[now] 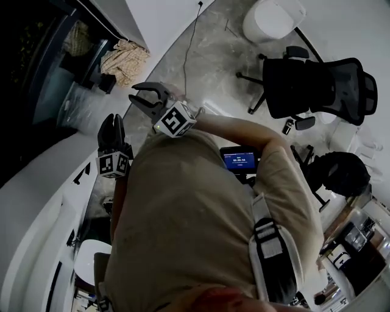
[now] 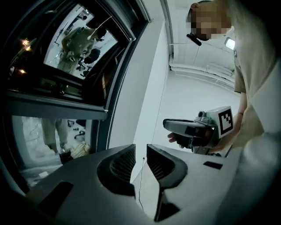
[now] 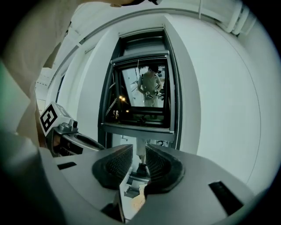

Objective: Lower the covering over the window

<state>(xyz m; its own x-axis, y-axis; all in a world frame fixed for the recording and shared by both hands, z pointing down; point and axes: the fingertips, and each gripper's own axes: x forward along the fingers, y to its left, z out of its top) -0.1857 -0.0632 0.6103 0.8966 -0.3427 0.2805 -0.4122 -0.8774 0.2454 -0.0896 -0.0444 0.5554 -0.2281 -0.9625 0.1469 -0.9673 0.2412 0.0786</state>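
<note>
The window (image 3: 141, 94) is a tall dark-framed pane set in a white curved wall, with room reflections in the glass. No covering hangs over the glass. A thin beaded cord (image 3: 178, 115) runs down the frame's right side. My right gripper (image 3: 138, 165) points at the window from a distance, open, with nothing between its pads. My left gripper (image 2: 139, 160) is beside it, open by a narrow gap and empty. It faces the window frame (image 2: 66, 83). In the head view the left gripper (image 1: 113, 135) and the right gripper (image 1: 148, 97) are both held toward the window (image 1: 42, 73).
A crumpled cloth (image 1: 125, 61) lies on the floor by the window's foot. A thin cable (image 1: 192, 42) runs along the floor. Behind the person are a black office chair (image 1: 317, 88), a white round bin (image 1: 274, 18) and a dark bag (image 1: 341, 173).
</note>
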